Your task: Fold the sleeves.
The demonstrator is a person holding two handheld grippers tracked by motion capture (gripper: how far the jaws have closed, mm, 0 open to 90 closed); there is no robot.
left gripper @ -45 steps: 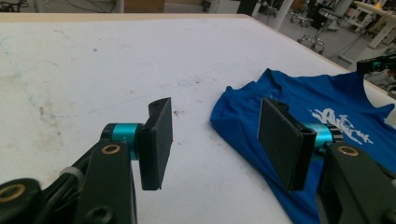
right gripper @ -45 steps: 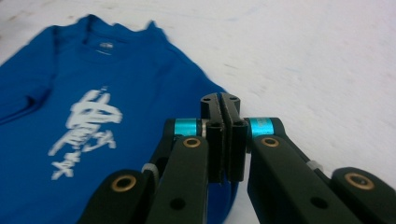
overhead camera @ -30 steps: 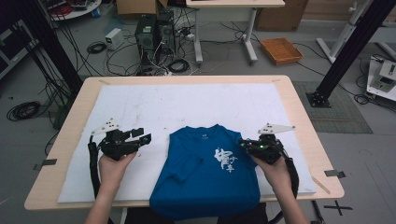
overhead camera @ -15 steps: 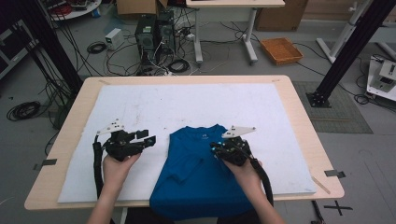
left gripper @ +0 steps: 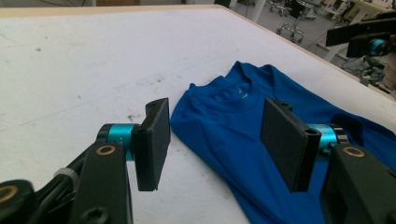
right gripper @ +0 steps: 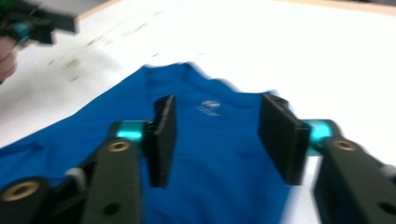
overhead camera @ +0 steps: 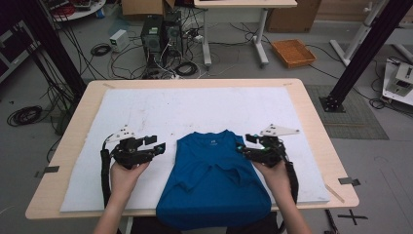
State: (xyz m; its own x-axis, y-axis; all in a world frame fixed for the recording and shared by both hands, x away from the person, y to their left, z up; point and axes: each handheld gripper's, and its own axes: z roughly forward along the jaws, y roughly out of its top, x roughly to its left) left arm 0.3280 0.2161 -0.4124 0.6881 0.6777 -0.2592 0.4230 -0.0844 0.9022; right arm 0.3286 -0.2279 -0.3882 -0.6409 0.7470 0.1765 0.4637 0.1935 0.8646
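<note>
A blue t-shirt (overhead camera: 214,180) lies near the table's front edge, collar toward the far side, both sides folded in over its middle. Its lower part hangs off the front edge. My left gripper (overhead camera: 158,146) stands open just left of the shirt's shoulder. In the left gripper view, the left gripper (left gripper: 215,140) frames that shoulder and the collar of the shirt (left gripper: 243,88). My right gripper (overhead camera: 241,148) is open at the shirt's right shoulder. In the blurred right gripper view, the right gripper (right gripper: 217,135) hovers over the shirt (right gripper: 205,84), holding nothing.
A white mat (overhead camera: 195,107) covers most of the wooden table (overhead camera: 316,126), bare beyond the shirt. Past the table the floor holds computer cases (overhead camera: 158,29), cables and an orange tray (overhead camera: 294,52). Black frame posts (overhead camera: 360,53) stand at both sides.
The right gripper swept in over the shirt, laying its right side with the white print over the middle, then drew back to the right edge. The left gripper barely moved.
</note>
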